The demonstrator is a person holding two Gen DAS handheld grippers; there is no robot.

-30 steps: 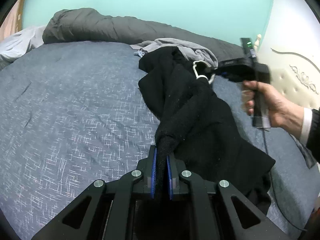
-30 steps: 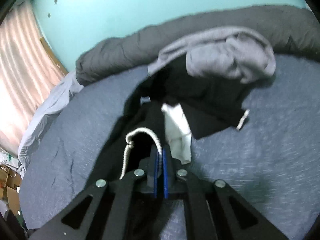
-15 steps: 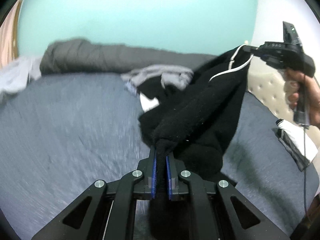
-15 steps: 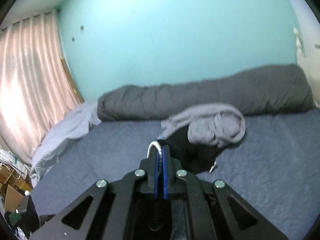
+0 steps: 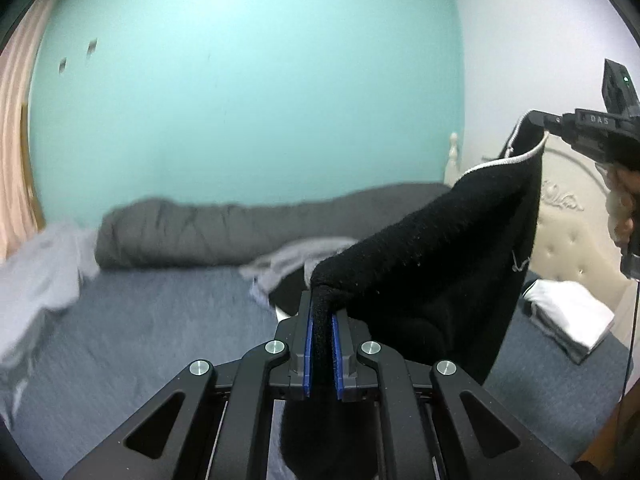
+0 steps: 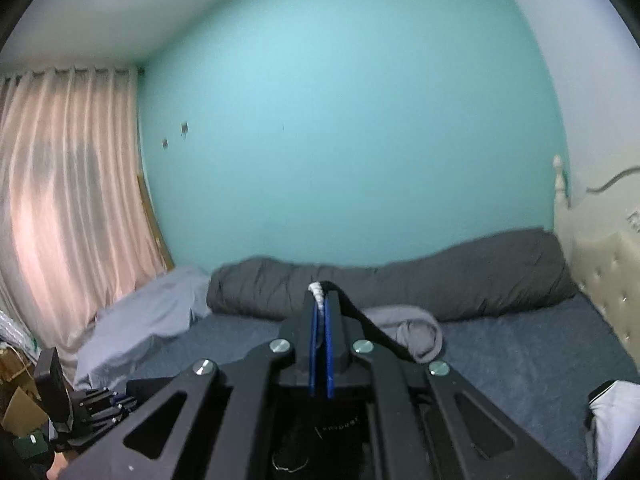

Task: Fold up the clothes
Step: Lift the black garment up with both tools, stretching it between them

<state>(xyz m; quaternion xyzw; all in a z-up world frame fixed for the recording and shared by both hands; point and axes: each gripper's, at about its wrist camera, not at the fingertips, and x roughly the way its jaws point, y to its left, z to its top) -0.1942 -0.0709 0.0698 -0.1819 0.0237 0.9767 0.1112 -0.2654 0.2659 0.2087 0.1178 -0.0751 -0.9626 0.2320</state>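
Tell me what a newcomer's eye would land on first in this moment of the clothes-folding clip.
First, the black garment, stretched in the air between both grippers: the left gripper is shut on a bunched corner at the bottom centre of its view, and the right gripper pinches the white-trimmed edge at the upper right. Behind it, the turquoise wall fills most of both views. Below lies the bed, with a rolled grey duvet along the wall.

Soft, even indoor light with daylight glowing through the curtain [image 6: 68, 216], motion blur smearing the bed [image 5: 152, 320] and bedding, and strong fisheye bending with dark vignetted corners
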